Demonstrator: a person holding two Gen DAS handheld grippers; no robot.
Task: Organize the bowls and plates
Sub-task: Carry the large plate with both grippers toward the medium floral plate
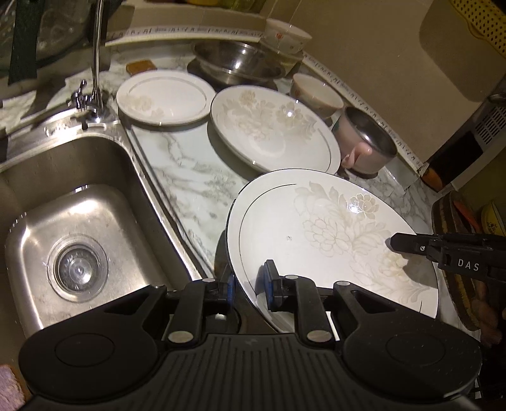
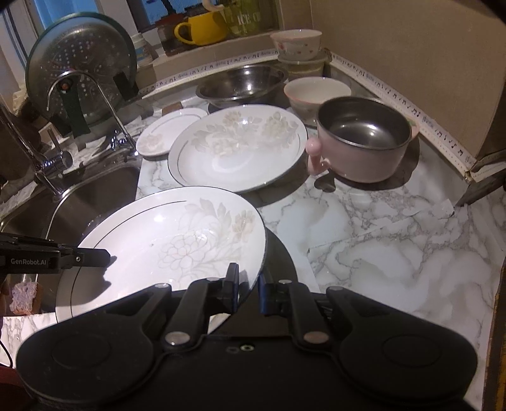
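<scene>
A large white floral plate [image 1: 329, 240] is held off the marble counter by both grippers; it also shows in the right wrist view [image 2: 170, 240]. My left gripper [image 1: 249, 284] is shut on its near-left rim. My right gripper [image 2: 248, 284] is shut on its right rim, and shows in the left wrist view as a black finger [image 1: 411, 245]. A second large floral plate [image 2: 237, 145] and a small white plate [image 2: 167, 129] lie behind. A steel bowl [image 2: 243, 82], two ceramic bowls [image 2: 316, 91] [image 2: 295, 42] and a pink steel-lined mug-bowl [image 2: 363, 142] stand at the back right.
The steel sink [image 1: 79, 227] with a tap [image 1: 95, 63] lies to the left. A colander lid [image 2: 79, 63] leans behind the tap. Yellow mug [image 2: 202, 28] and jars sit on the sill. The wall corner bounds the right; marble counter [image 2: 395, 246] stretches at right.
</scene>
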